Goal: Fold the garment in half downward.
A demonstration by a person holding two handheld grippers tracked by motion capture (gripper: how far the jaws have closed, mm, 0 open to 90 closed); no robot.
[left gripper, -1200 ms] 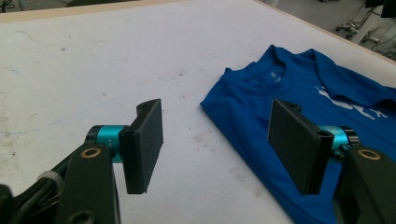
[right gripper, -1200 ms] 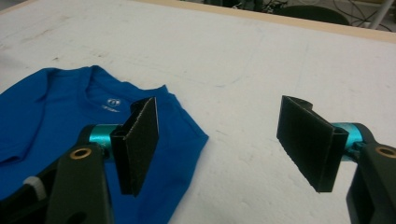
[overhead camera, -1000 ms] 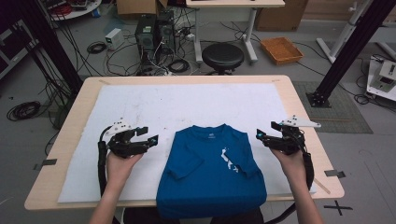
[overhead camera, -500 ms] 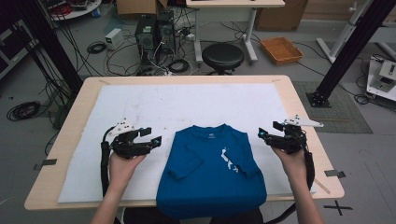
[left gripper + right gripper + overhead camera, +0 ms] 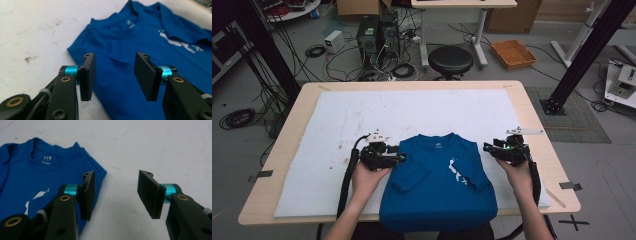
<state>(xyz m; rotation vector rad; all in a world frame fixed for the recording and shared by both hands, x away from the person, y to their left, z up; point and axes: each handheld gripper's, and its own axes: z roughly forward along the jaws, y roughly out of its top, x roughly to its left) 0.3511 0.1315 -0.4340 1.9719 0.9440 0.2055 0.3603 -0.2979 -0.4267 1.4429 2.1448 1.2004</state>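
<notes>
Both grippers (image 5: 401,159) (image 5: 486,147) now narrower, nearer the T-shirt (image 5: 439,185).

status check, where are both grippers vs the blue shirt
Left hand-held gripper open, closing, at shirt's shoulder. Right hand-held gripper open, closing, beside opposite shoulder. Nothing gripped, no obstruction.

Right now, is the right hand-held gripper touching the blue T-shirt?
Apart. The right gripper view shows the right hand-held gripper with jaws open over white mat, beside the blue T-shirt shoulder.

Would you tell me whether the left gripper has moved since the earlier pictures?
Yes. The left gripper has shifted rightward over the white mat to the blue T-shirt, its jaws closing partway, nothing gripped yet.
</notes>
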